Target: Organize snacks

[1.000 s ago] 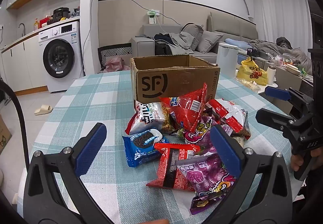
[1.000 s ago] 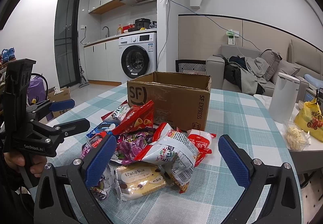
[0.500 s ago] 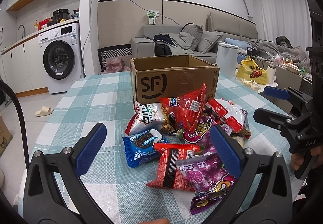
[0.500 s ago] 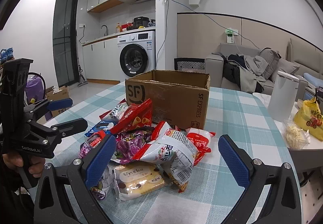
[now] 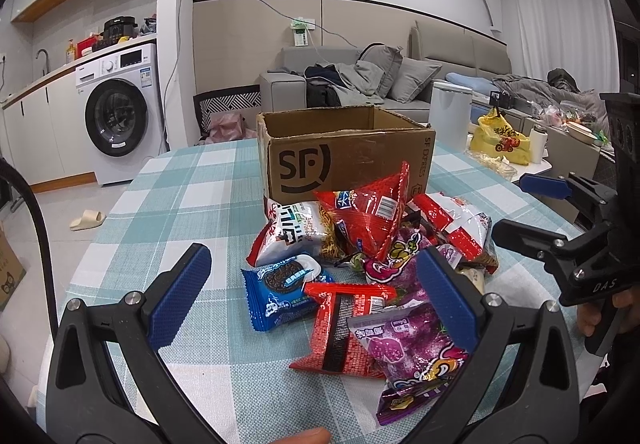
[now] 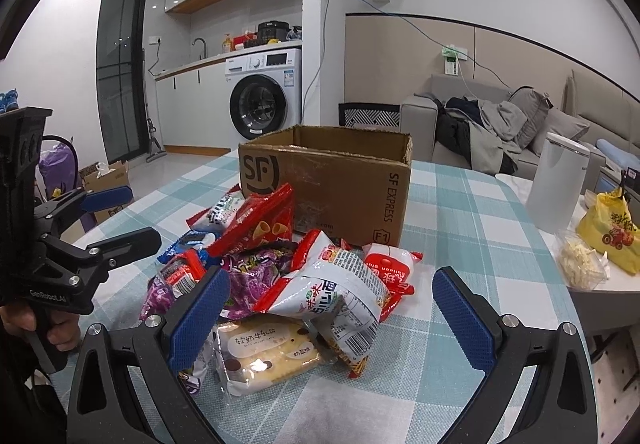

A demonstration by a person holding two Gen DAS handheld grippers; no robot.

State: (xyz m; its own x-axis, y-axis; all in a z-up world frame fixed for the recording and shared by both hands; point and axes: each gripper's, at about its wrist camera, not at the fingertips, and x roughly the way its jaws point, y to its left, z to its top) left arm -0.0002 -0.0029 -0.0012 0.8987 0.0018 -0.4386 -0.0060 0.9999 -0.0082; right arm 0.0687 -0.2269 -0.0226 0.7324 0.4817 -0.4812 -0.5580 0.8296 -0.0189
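A pile of snack packs lies on the checked tablecloth in front of an open cardboard box [image 5: 344, 159] [image 6: 332, 183]. Nearest the left gripper [image 5: 312, 296] are a blue cookie pack [image 5: 284, 294], a red pack [image 5: 340, 324] and a purple bag [image 5: 408, 340]. That gripper hovers open over them, holding nothing. The right gripper [image 6: 330, 320] is open too, above a biscuit pack [image 6: 264, 352] and a white-and-red bag [image 6: 332, 288]. Each gripper shows in the other's view: the right gripper [image 5: 520, 207] and the left gripper [image 6: 136, 217], both hand-held.
The table [image 5: 180, 203] carries a teal checked cloth. A white canister [image 6: 560, 183], a yellow bag [image 6: 612, 232] and a clear tub [image 6: 580, 268] stand at the right. A washing machine [image 5: 116, 119] and a sofa [image 5: 360, 83] are behind.
Both views have drifted only slightly. The snacks and the box have not moved, and both grippers stay open.
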